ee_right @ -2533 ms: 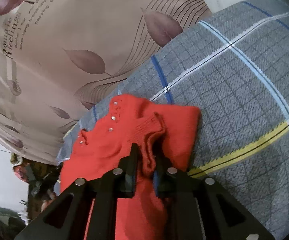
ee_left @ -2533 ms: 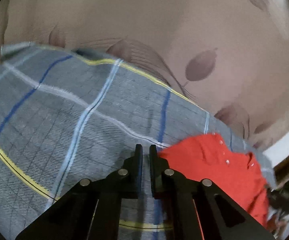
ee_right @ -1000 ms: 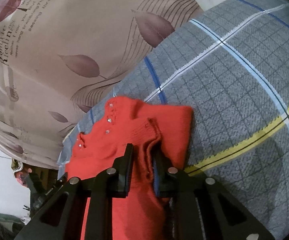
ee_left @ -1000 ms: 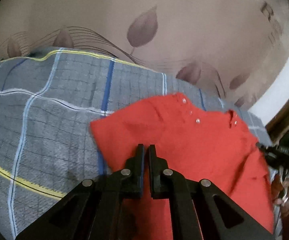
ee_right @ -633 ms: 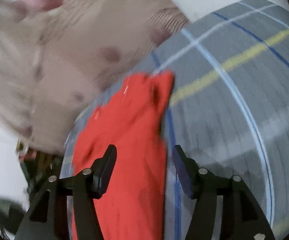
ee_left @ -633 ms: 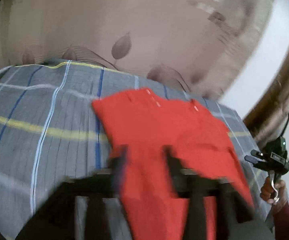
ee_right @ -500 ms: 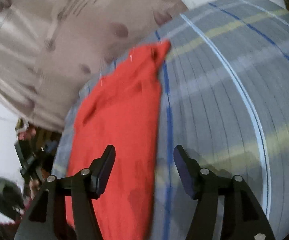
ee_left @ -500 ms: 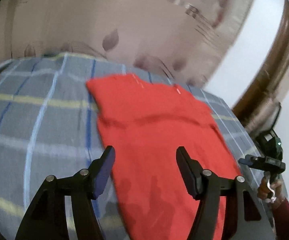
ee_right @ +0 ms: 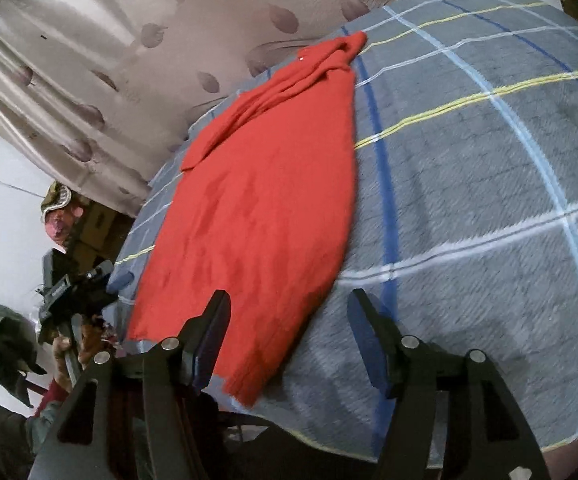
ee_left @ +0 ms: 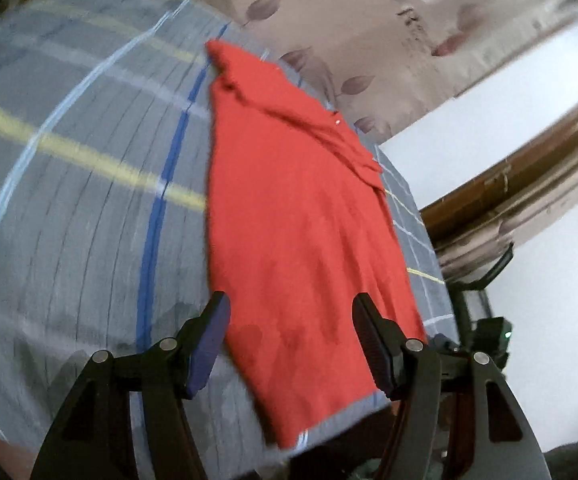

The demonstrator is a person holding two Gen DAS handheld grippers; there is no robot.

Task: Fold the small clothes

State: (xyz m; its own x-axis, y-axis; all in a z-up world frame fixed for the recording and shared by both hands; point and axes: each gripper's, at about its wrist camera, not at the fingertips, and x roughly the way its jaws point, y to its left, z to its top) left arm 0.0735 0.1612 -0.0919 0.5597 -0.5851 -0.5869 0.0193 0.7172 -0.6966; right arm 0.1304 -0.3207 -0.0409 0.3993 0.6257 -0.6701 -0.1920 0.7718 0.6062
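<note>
The red sweater (ee_right: 265,200) lies flat as a long narrow strip on the plaid blanket (ee_right: 469,200), sides apparently folded in; a crosswise fold looks left to do. Left gripper (ee_left: 291,312) and right gripper (ee_right: 289,308) hover above its near hem, fingers wide, holding nothing.

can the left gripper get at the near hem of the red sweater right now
Probably yes: the left gripper is open, empty, with the red sweater lying flat between its fingers on the plaid blanket; nothing blocks it.

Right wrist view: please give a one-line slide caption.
Open right gripper above red garment lying on plaid blanket.
</note>
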